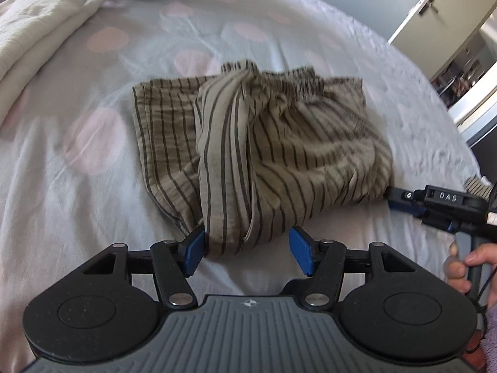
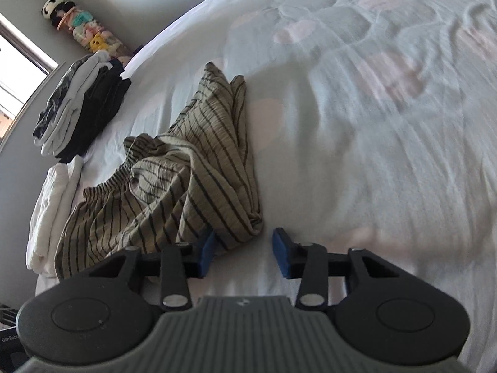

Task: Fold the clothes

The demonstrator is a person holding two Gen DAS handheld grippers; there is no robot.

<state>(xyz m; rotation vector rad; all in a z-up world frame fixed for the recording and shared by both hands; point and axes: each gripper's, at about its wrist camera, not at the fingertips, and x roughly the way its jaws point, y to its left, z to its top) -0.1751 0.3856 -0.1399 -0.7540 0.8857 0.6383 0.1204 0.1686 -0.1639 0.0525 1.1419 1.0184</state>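
A folded white stack (image 1: pixel 37 21) sat at the left on the bedsheet (image 1: pixel 77 186). Mid-bed lay the striped garment (image 1: pixel 248 143), bunched and partly folded. The left gripper (image 1: pixel 248 248) stood released, its blue pads wide around the nearest fold. Rightward, the right gripper (image 2: pixel 243 253) likewise gaped, cloth brushing its left pad.

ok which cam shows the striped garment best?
Left wrist: the striped garment sits centred, its whole outline visible on the bed. Right wrist sees it obliquely from one end, its near edge partly hidden behind the right gripper.
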